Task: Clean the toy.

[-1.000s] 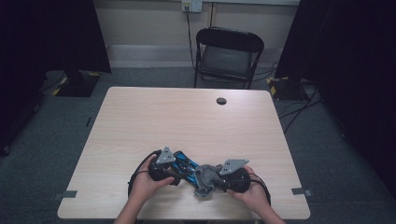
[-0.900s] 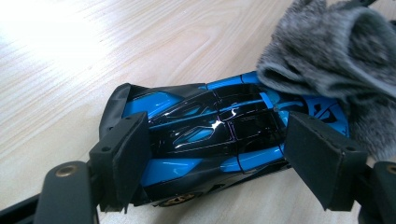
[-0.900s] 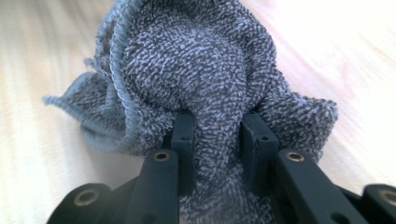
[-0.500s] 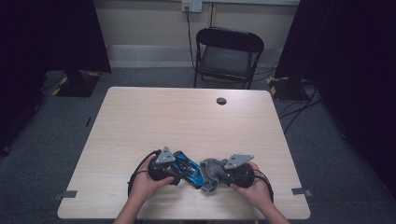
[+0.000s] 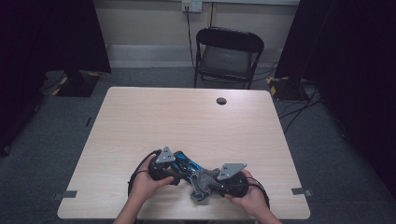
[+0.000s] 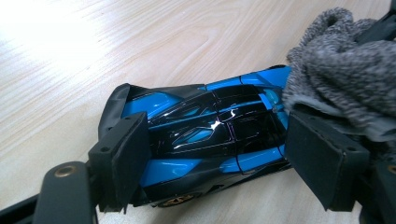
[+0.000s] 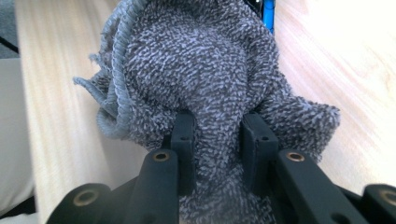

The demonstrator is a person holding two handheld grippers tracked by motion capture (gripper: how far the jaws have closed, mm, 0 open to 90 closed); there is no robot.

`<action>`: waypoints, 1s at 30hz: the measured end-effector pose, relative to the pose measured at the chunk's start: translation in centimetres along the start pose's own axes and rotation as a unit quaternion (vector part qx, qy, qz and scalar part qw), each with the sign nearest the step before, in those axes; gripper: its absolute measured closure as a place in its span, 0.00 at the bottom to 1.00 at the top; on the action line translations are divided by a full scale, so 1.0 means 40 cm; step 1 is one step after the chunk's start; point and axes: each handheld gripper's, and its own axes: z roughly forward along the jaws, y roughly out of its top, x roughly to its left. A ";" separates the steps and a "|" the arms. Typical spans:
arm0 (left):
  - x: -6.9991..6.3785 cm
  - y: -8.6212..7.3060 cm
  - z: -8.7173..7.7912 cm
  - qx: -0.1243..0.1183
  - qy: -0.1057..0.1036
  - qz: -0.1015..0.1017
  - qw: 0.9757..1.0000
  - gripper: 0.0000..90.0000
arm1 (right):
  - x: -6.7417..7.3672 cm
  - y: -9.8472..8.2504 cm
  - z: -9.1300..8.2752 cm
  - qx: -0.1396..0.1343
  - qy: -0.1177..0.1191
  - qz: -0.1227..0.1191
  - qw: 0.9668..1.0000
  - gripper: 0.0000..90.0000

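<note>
A blue and black toy car (image 6: 205, 135) lies on the wooden table (image 5: 187, 121) near its front edge. My left gripper (image 6: 222, 158) is shut on it, with one pad (image 6: 123, 158) on each side of the body. In the high view the car (image 5: 184, 164) sits between my two hands. My right gripper (image 7: 219, 135) is shut on a bunched grey terry cloth (image 7: 201, 70). The cloth (image 6: 341, 70) rests against one end of the car and hides it. From above, the right gripper (image 5: 212, 181) and cloth (image 5: 201, 185) lie just right of the left gripper (image 5: 180, 169).
A small black round disc (image 5: 221, 101) lies on the far part of the table. A black folding chair (image 5: 229, 51) stands behind the far edge. The hands work close to the table's front edge (image 5: 187, 217).
The right gripper and its cloth have shifted a little against the car's end. The left gripper and the car have stayed in place.
</note>
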 end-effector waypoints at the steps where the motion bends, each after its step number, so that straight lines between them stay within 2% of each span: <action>1: 0.000 0.000 0.000 0.000 0.000 0.000 1.000 0.24 | -0.003 0.002 0.002 0.000 -0.002 -0.001 1.000 0.78; 14: 0.000 -0.002 0.000 -0.003 -0.002 -0.001 1.000 0.24 | -0.040 -0.002 0.002 0.004 -0.016 0.011 1.000 0.78; 22: 0.000 -0.002 0.000 -0.004 -0.002 -0.001 1.000 0.24 | -0.069 -0.014 -0.003 -0.001 -0.031 0.029 0.999 0.78; 30: 0.001 -0.002 0.000 -0.003 -0.004 0.000 1.000 0.24 | -0.091 -0.015 -0.005 0.006 -0.046 0.033 0.998 0.78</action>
